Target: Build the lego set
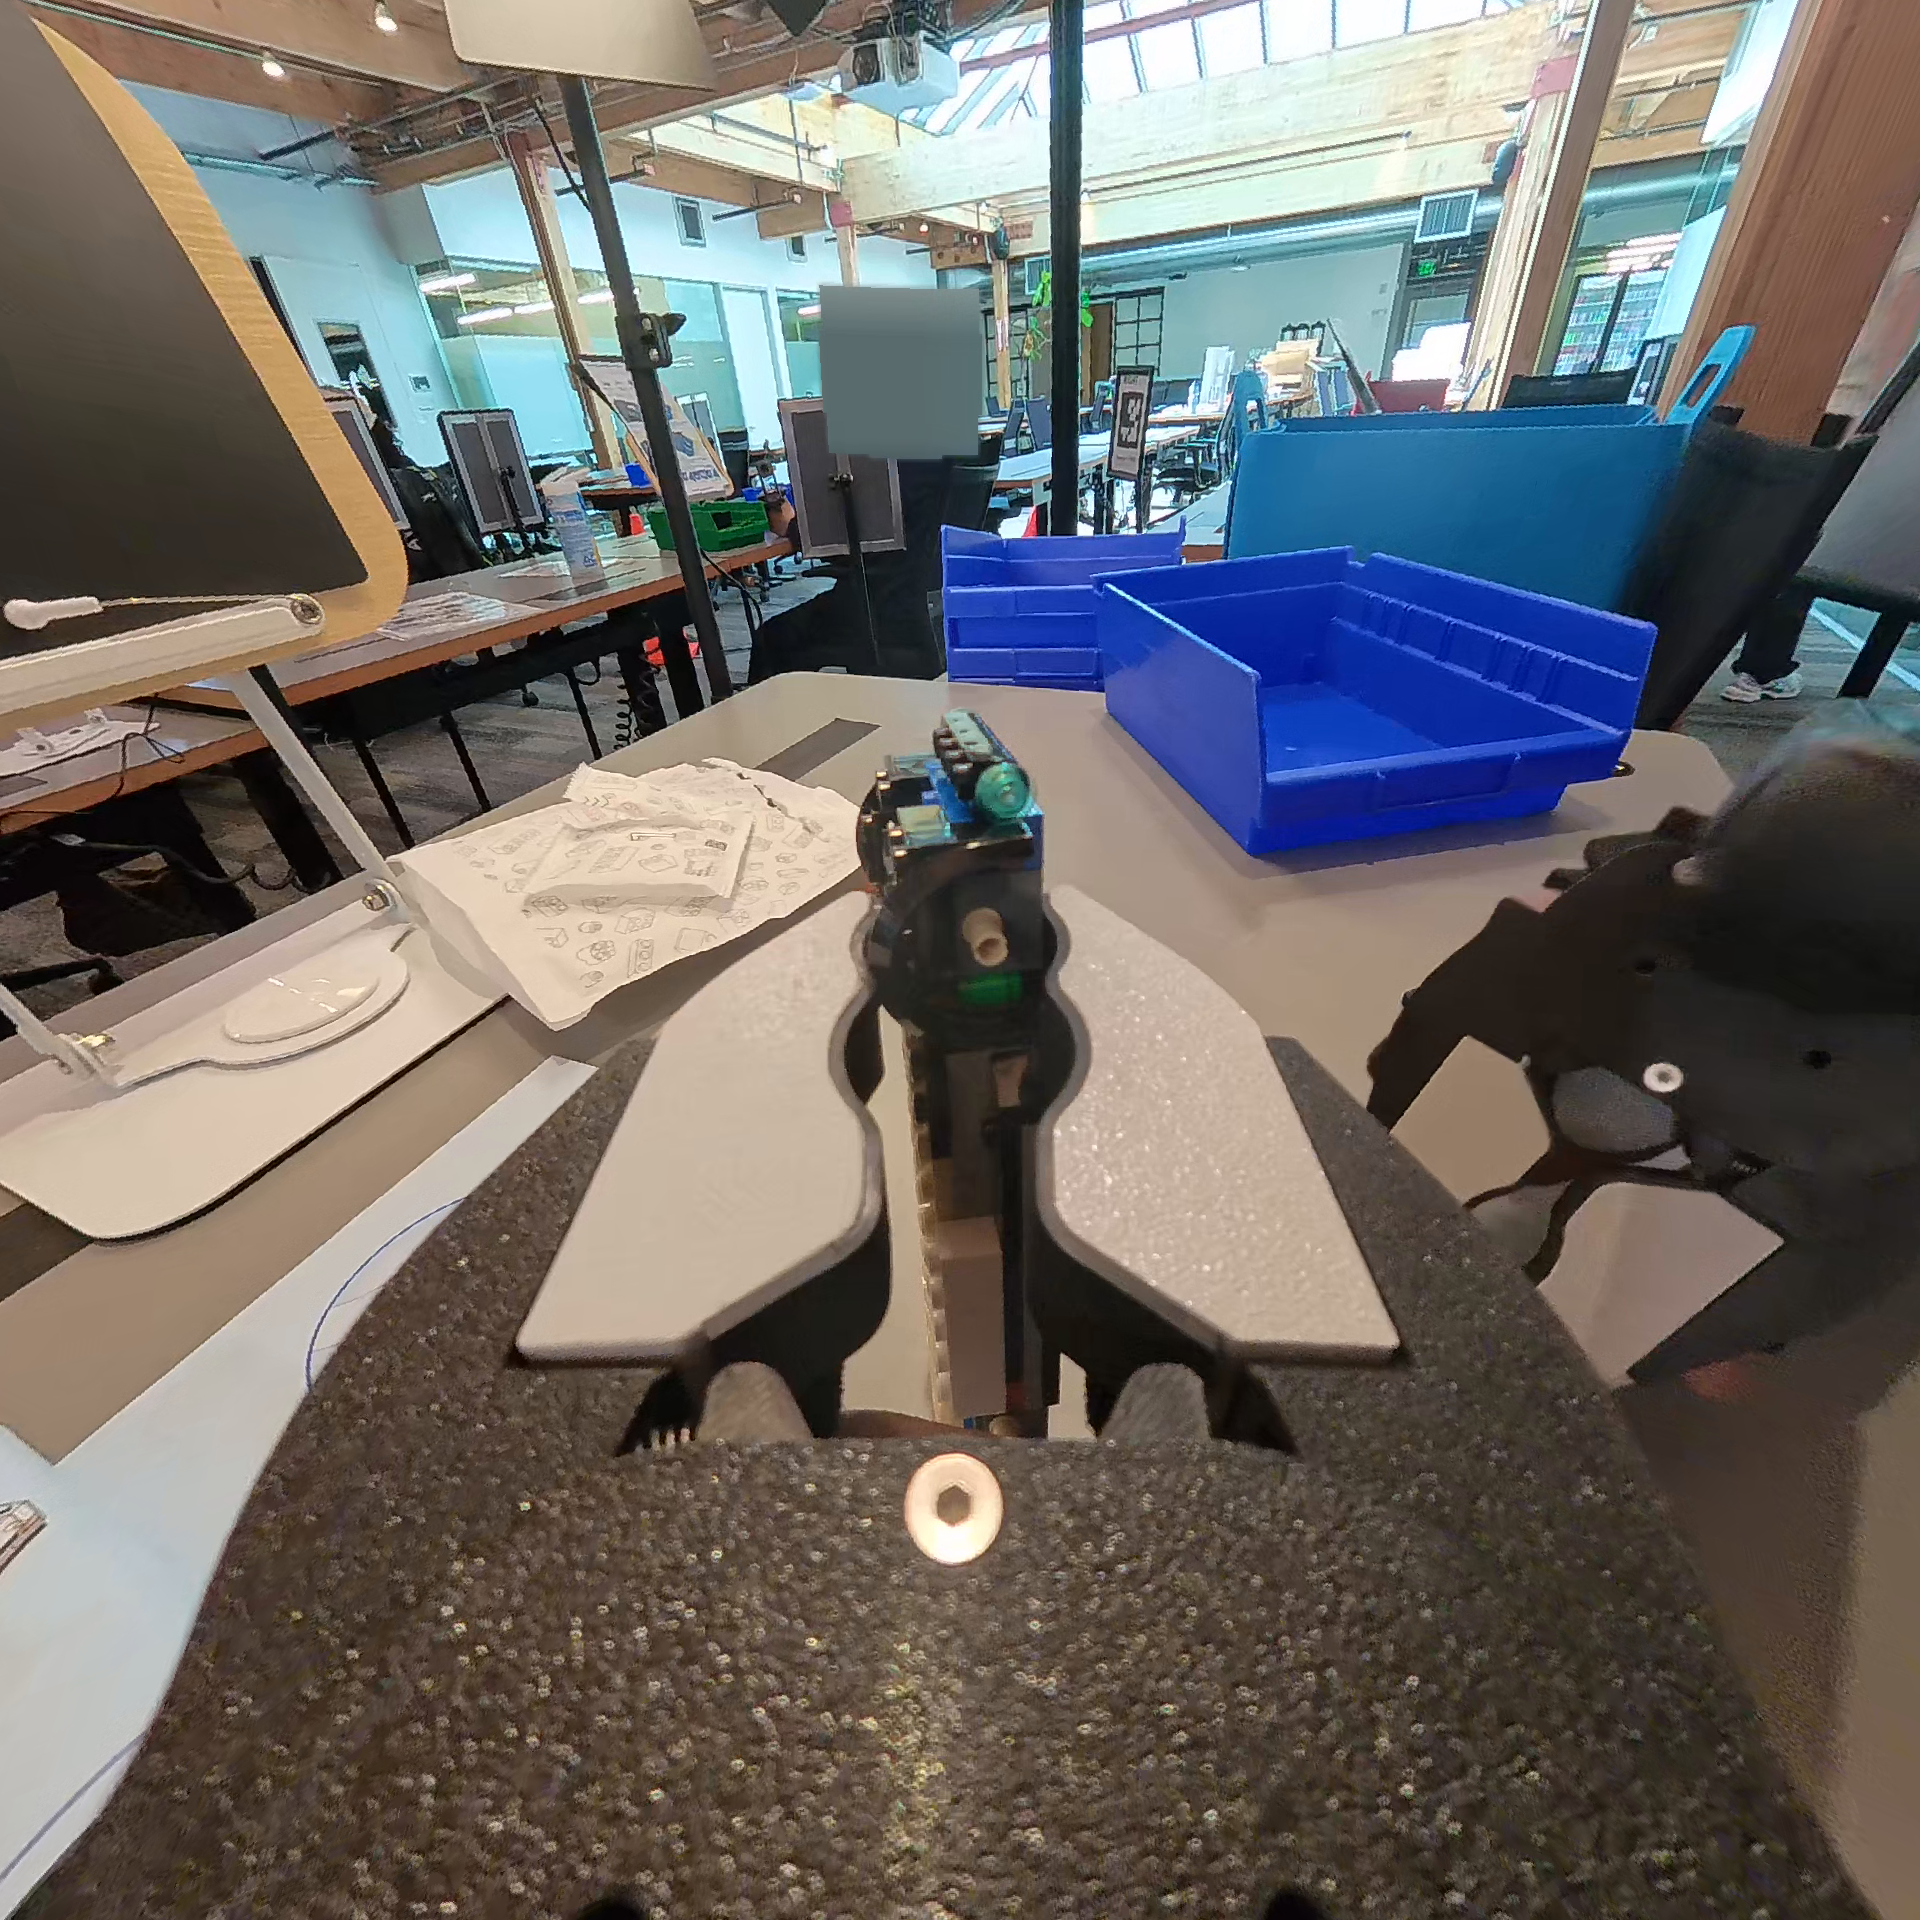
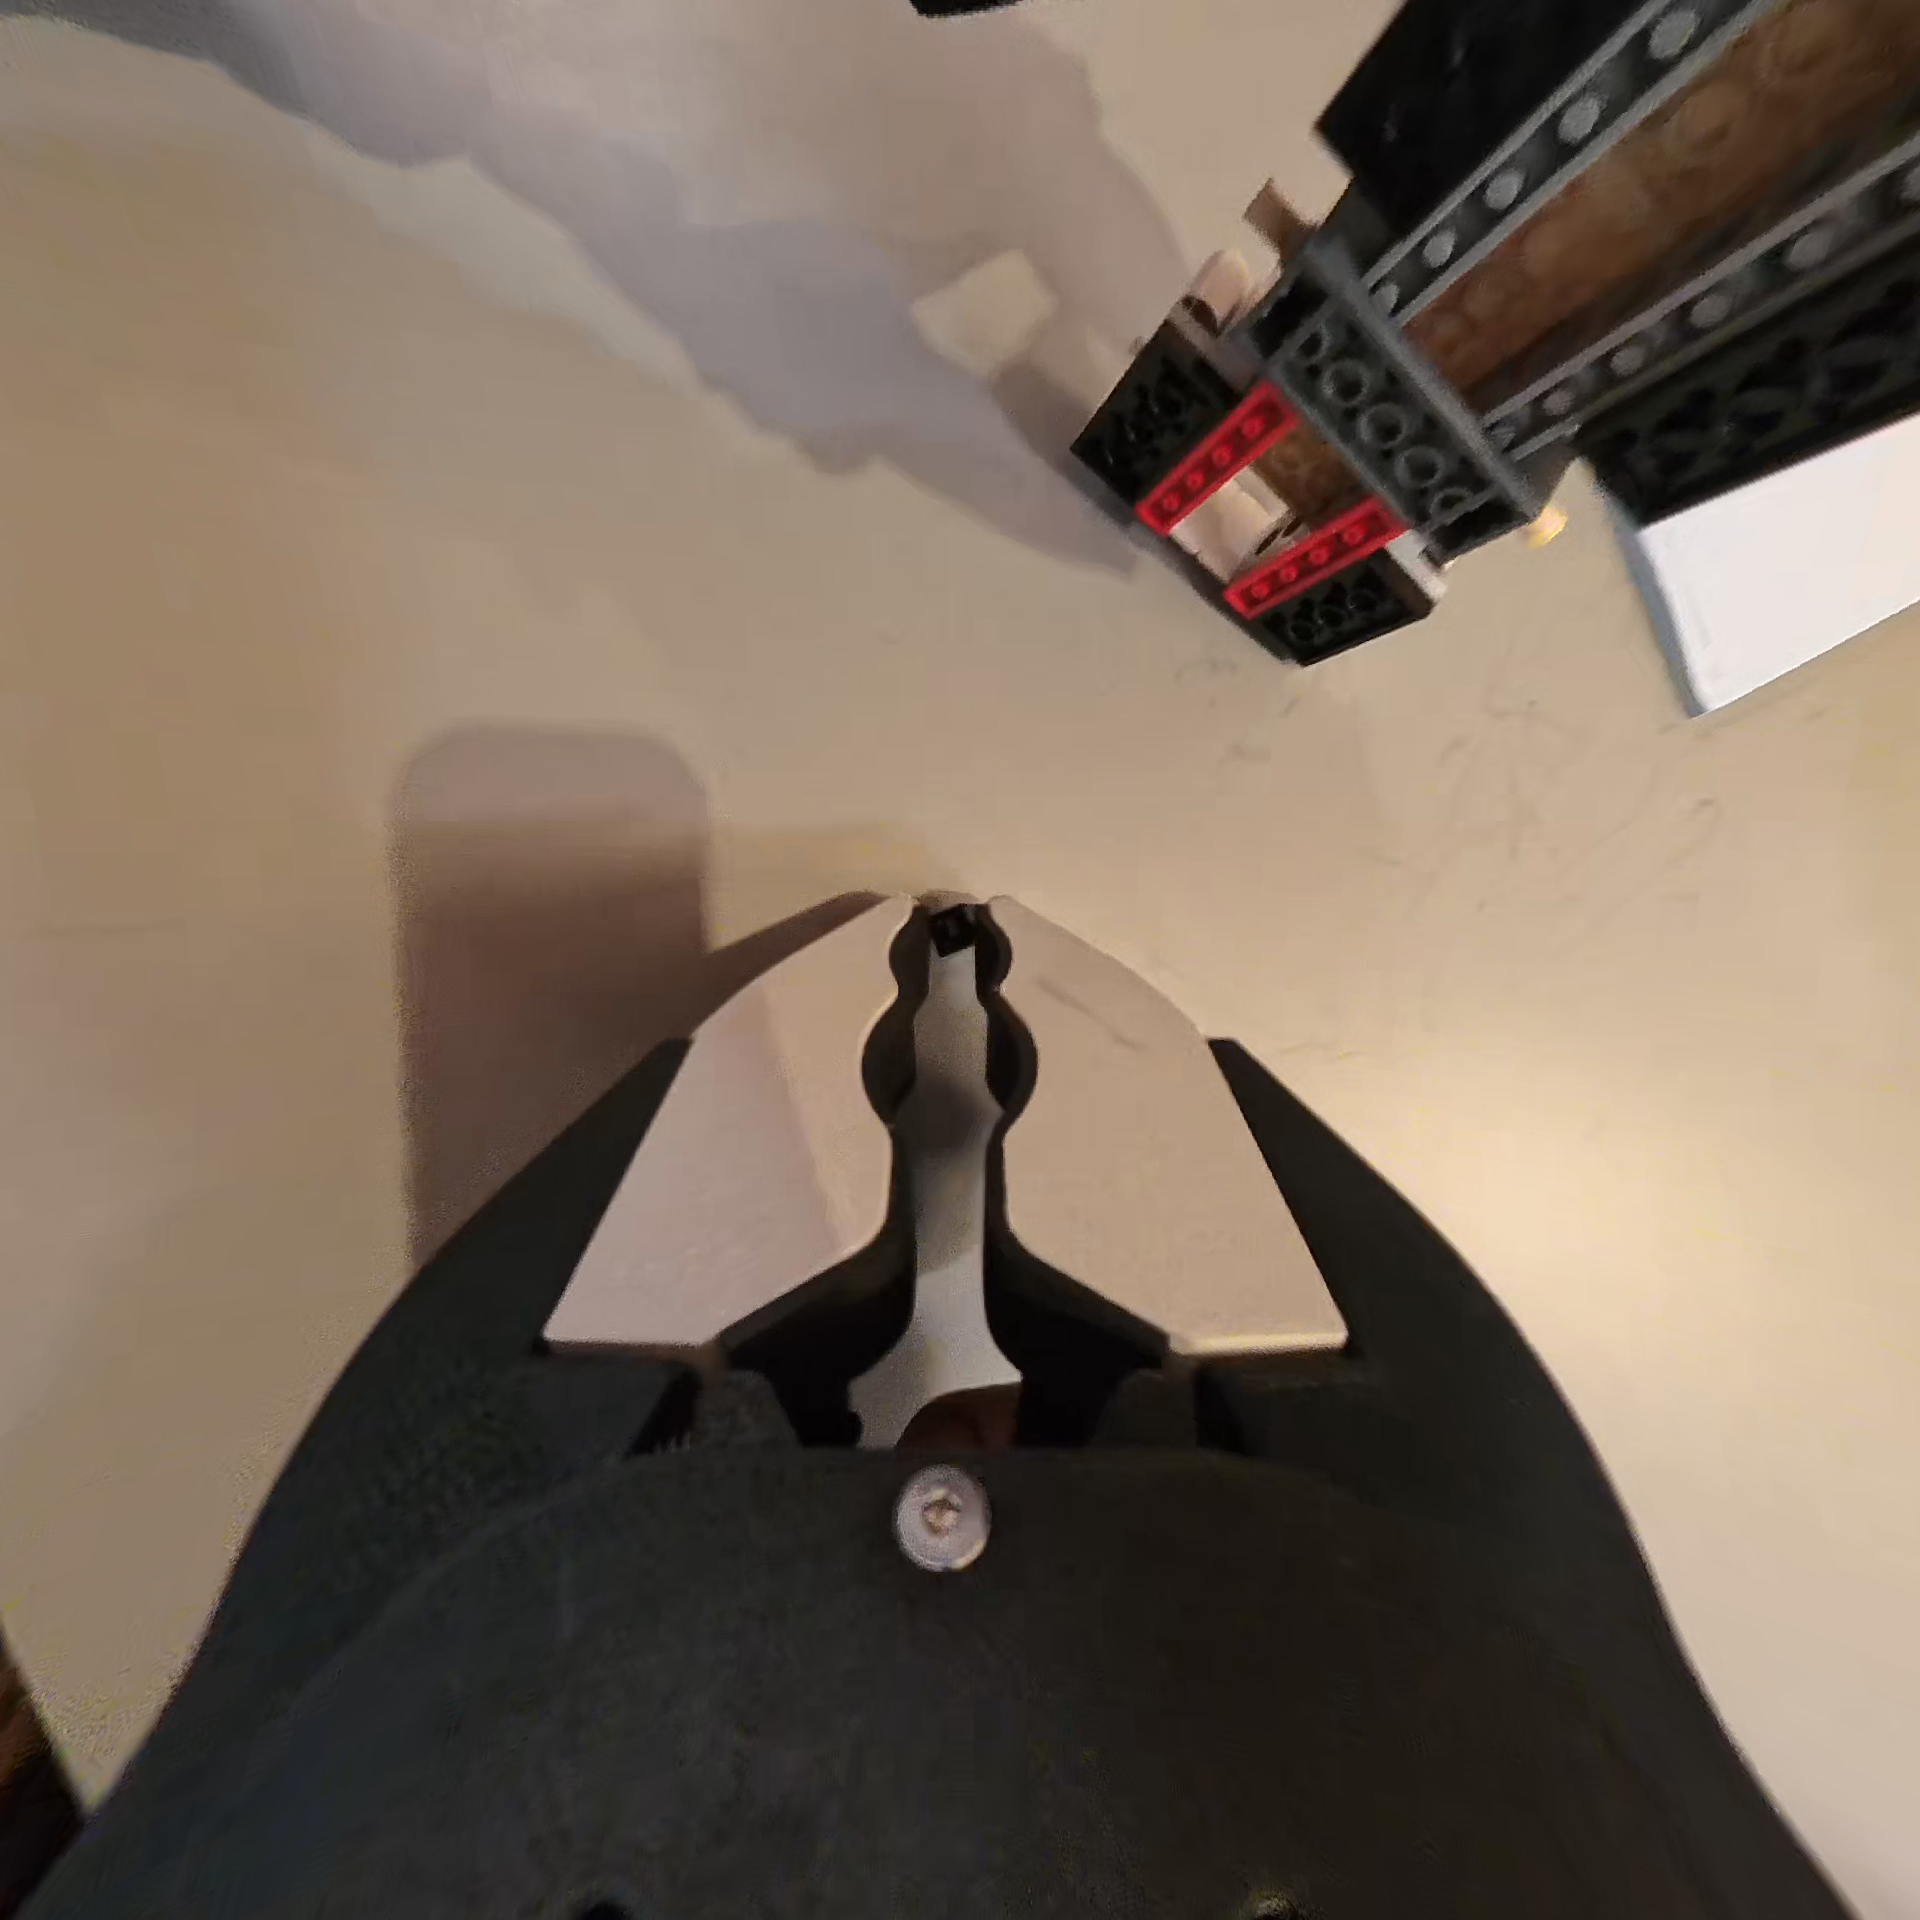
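Note:
My left gripper (image 1: pixel 961 935) is shut on a toy-brick model (image 1: pixel 956 862), mostly black with blue, teal and green parts, held upright above the grey table (image 1: pixel 1299 935). The model runs back between my fingers (image 1: pixel 1164 1122). My right gripper (image 2: pixel 951 914) points down at the pale table (image 2: pixel 1351 935) and is shut on a small black brick piece (image 2: pixel 952 928) pinched at its fingertips. In the right wrist view the underside of the brick model (image 2: pixel 1351 436) shows at the upper right, with red and dark grey plates. The right gripper (image 1: pixel 1662 1091) shows blurred at the right edge of the left wrist view.
An open blue bin (image 1: pixel 1371 696) stands at the back right of the table, with stacked blue bins (image 1: pixel 1023 613) behind it. Torn white paper bags (image 1: pixel 644 883) lie at the left. A white lamp base (image 1: pixel 208 1060) and arm stand at the far left. My hands' fingertips stand some 15 cm from each other.

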`<state>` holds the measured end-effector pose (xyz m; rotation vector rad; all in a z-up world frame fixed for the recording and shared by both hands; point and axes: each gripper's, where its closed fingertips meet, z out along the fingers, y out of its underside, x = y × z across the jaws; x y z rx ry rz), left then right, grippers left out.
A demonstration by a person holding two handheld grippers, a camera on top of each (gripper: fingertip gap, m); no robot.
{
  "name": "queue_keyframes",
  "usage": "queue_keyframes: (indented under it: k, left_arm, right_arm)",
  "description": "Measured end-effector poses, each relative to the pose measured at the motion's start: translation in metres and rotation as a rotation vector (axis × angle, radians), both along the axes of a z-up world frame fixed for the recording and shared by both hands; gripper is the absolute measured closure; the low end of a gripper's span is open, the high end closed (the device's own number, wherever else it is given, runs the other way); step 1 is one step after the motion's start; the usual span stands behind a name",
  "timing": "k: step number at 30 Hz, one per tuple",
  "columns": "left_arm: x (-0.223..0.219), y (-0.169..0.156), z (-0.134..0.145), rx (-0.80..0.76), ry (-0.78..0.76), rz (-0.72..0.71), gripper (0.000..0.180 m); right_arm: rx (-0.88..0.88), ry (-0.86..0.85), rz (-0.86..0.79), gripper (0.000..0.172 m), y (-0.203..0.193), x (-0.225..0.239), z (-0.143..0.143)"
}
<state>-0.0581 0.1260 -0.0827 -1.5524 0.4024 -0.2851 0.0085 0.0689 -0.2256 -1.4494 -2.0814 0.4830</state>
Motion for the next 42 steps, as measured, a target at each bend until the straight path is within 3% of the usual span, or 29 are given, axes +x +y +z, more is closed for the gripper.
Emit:
queue_keyframes:
  k: [8,15,30,36,42]
  left_arm:
    - [0.0,0.0,0.0,0.002,-0.002,0.001,0.154]
    - [0.0,0.0,0.0,0.002,-0.004,0.002,0.154]
    - [-0.002,0.0,0.0,0.004,0.001,0.005,0.154]
    - [-0.002,0.0,0.0,0.002,0.002,0.004,0.154]
    - [-0.002,0.0,0.0,0.001,-0.001,0.003,0.154]
  right_arm:
    - [0.02,0.136,-0.079,0.16,0.006,0.01,0.026]
    - [-0.006,0.082,-0.106,0.155,0.014,0.029,0.009]
    - [-0.07,0.032,0.11,0.154,-0.007,0.025,-0.001]
    - [-0.21,0.081,0.109,0.155,-0.005,0.015,0.011]
    - [-0.206,0.035,0.137,0.155,-0.002,0.015,0.002]
